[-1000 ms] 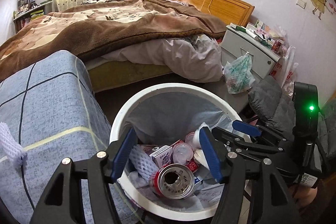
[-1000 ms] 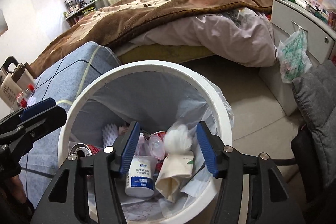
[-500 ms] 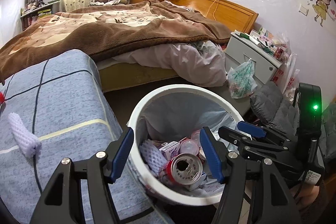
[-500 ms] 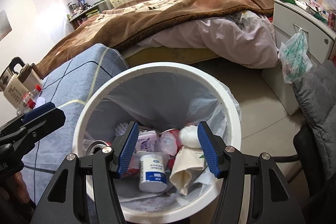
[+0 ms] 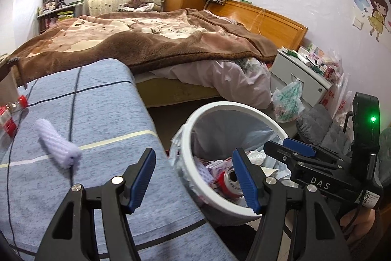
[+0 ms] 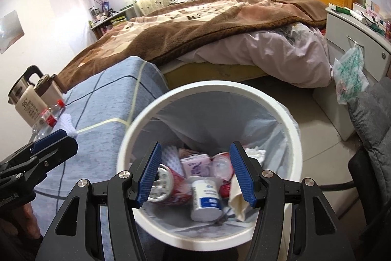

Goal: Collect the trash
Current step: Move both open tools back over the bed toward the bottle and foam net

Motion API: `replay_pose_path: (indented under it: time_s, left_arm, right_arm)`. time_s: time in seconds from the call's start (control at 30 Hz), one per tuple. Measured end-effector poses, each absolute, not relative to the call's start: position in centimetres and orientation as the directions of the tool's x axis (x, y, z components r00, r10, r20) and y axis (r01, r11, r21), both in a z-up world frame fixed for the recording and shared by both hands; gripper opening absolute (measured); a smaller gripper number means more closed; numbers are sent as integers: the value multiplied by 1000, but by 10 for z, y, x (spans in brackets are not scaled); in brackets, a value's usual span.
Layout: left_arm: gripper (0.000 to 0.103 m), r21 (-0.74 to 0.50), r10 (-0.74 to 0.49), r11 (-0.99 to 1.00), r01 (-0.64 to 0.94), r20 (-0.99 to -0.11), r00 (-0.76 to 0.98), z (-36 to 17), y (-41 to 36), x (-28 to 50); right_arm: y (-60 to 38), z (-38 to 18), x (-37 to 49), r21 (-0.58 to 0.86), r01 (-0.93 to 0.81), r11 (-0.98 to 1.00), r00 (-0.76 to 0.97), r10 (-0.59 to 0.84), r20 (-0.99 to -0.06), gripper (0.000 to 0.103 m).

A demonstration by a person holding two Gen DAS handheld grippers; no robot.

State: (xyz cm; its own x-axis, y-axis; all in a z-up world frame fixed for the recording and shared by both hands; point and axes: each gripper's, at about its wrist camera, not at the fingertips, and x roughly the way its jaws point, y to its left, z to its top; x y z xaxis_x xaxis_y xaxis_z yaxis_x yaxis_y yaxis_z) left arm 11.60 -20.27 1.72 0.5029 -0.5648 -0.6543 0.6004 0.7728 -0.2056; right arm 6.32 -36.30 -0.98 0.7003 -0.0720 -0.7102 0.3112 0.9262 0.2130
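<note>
Both tools stand apart with nothing between the pads; the left tool points over the edge of the blue checked surface, where a white foam net sleeve lies, likely the next trash to collect; the right tool hovers above the white bin, which holds a can and a yogurt bottle, so dropped pieces land inside.
</note>
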Motion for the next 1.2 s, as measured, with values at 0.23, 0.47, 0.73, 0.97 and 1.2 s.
replay_pose_path:
  time_s: [0.23, 0.47, 0.73, 0.97, 1.2]
  left_arm:
    - [67, -200, -533, 809, 552, -644, 549, 21, -172, 120]
    - [67, -182, -496, 841, 510, -637, 590, 23, -144, 122]
    - [67, -169, -457, 871, 461, -624, 634, 27, -111, 123]
    - [67, -160, -418, 895, 416, -623, 661, 29, -82, 131]
    - [67, -158, -373, 921, 357, -629, 683, 28, -49, 143]
  right_arm:
    - [-341, -5, 71, 217, 265, 940, 716, -41, -697, 59]
    - [-316, 1, 80, 213, 219, 952, 732, -16, -681, 59]
    - [-286, 7, 93, 200, 160, 967, 742, 16, -670, 59]
    - [-258, 8, 110, 197, 102, 975, 740, 58, -670, 59]
    - [-225, 9, 129, 190, 31, 981, 731, 108, -674, 59]
